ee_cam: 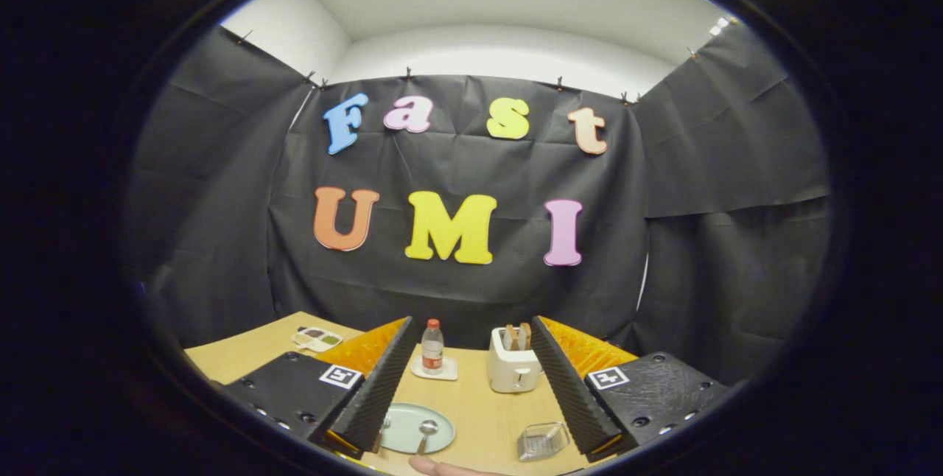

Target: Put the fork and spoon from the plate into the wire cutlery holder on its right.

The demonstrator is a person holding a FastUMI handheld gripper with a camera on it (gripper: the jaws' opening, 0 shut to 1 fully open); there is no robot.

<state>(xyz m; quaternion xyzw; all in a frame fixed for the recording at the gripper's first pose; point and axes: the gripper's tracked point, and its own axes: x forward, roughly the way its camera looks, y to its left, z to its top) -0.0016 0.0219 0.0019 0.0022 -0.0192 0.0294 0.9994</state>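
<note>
Black cloth walls (457,166) are enclosing a staged recording booth, with a toaster (513,369) sitting on its worktop (486,410).

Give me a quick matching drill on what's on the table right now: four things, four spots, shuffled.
Things:
1. spoon
2. wire cutlery holder
3. bottle
4. toaster

Places:
A. far side, on a small white mat
B. on the pale green plate
C. near the right finger, nothing in it
D. far side, two slices sticking up

Pairs: 1-B, 2-C, 3-A, 4-D

The gripper has its jaws wide open, holding nothing.
</note>
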